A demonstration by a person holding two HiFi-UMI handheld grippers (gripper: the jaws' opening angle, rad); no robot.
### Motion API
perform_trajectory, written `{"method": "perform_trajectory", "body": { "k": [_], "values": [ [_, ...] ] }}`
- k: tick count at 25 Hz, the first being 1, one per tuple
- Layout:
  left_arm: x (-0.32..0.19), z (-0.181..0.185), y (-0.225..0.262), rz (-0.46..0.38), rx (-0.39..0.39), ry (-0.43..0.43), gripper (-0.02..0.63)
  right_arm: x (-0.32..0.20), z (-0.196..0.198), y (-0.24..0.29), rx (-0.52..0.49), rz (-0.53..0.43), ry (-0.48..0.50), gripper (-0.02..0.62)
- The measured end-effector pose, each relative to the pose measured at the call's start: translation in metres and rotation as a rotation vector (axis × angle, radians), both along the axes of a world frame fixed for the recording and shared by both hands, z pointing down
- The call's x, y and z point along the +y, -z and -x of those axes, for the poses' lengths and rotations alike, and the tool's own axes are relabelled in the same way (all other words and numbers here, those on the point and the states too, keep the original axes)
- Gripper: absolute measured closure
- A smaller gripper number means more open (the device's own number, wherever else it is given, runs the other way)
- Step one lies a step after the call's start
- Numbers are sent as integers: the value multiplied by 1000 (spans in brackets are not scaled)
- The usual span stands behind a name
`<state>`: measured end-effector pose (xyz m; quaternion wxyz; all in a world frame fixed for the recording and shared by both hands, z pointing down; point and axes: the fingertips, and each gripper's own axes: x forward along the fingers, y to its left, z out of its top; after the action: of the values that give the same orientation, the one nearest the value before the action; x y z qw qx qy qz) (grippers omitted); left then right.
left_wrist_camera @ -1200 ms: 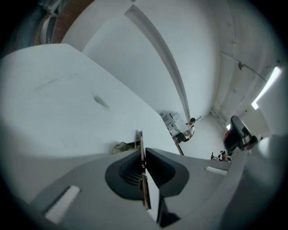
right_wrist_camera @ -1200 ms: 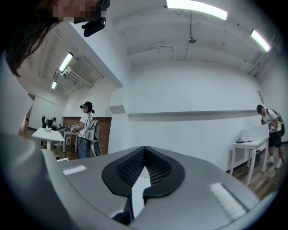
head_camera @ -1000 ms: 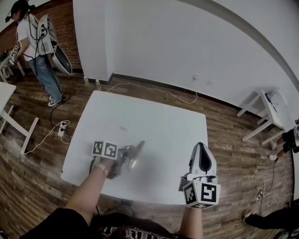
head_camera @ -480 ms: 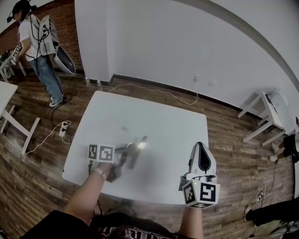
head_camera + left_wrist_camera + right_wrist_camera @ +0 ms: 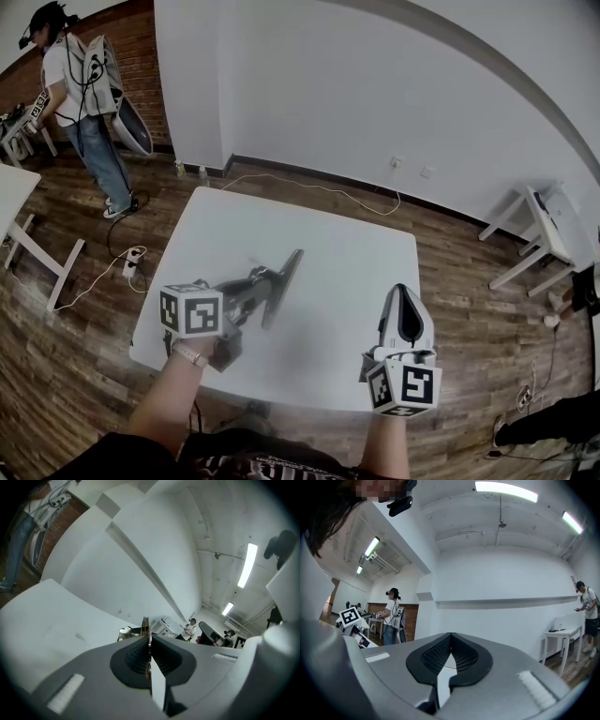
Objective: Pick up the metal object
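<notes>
- The left gripper [image 5: 261,284] is pinched tight on the metal object [image 5: 283,285], a thin flat piece seen edge-on between its ribbed pads [image 5: 133,656].
- The metal object sticks out past the jaws and slants away from the person, over the middle of the white table [image 5: 347,253].
- The right gripper [image 5: 404,298] is pressed together on nothing and held near the table's near edge.
- The only print that can be made out is the black-and-white square markers on the left cube [image 5: 192,312] and the right cube [image 5: 405,387].
- Another person [image 5: 80,94] stands far left by a brick wall.
</notes>
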<state>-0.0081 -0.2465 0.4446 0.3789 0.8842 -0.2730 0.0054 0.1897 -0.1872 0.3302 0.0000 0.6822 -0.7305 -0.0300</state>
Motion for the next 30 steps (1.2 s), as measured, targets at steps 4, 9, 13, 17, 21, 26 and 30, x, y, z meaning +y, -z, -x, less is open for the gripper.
{"method": "perform_trajectory", "body": {
  "k": [4, 9, 13, 17, 21, 26, 30],
  "values": [
    [5, 7, 30, -65, -20, 40, 604, 1, 1, 1, 2, -4, 2, 583],
    [16, 14, 64, -110, -7, 70, 604, 3, 2, 4, 8, -3, 7, 584],
    [26, 14, 85, -103, 24, 57, 604, 4, 2, 5, 8, -9, 4, 584],
    [30, 12, 93, -117, 23, 44, 604, 4, 1, 6, 8, -6, 3, 584],
    [31, 11, 90, -127, 7, 48, 604, 5, 1, 7, 16, -3, 7, 584],
    [31, 11, 94, -124, 14, 48, 604, 3, -1, 9, 8, -7, 4, 584],
    [32, 17, 94, -144, -10, 54, 604, 2, 3, 5, 8, -3, -1, 584]
  ]
}}
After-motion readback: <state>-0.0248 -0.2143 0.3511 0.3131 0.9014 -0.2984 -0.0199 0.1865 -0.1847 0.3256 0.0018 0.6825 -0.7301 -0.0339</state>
